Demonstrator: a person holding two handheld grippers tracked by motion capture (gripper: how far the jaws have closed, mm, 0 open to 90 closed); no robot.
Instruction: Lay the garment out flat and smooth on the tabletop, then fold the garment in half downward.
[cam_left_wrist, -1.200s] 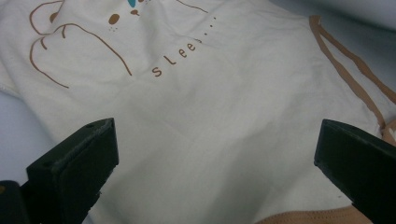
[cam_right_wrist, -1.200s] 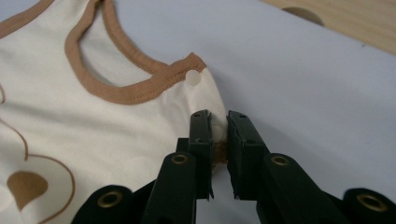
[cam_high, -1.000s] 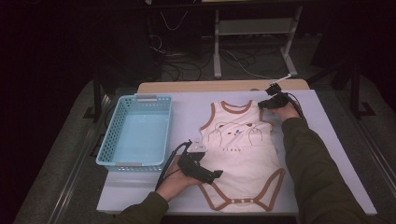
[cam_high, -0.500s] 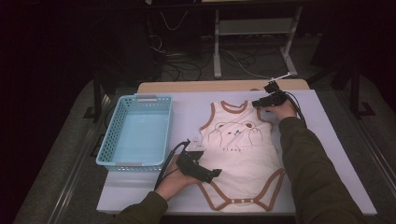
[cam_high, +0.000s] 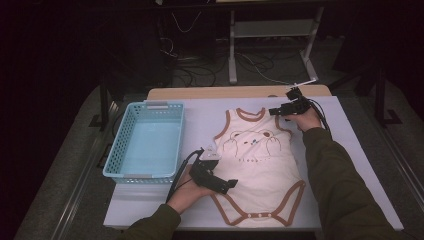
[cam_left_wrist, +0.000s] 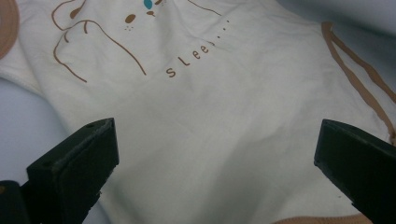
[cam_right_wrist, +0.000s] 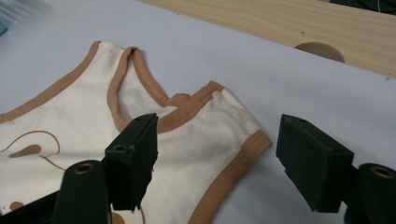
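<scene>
While the cream bodysuit (cam_high: 257, 165) lies spread flat on the white table (cam_high: 345, 150), the high view shows the blue basket (cam_high: 147, 140) well to its left, the left tongs (cam_high: 227, 184) at its lower left edge, and the right tongs (cam_high: 275, 112) at its upper right shoulder. Seen from the left gripper view, the left tongs (cam_left_wrist: 215, 163) stand wide open over the bodysuit (cam_left_wrist: 224, 121), gripping nothing. Seen from the right gripper view, the right tongs (cam_right_wrist: 219, 154) have just been opening; the bodysuit's shoulder strap (cam_right_wrist: 210, 121) lies between the jaws, unpinched.
</scene>
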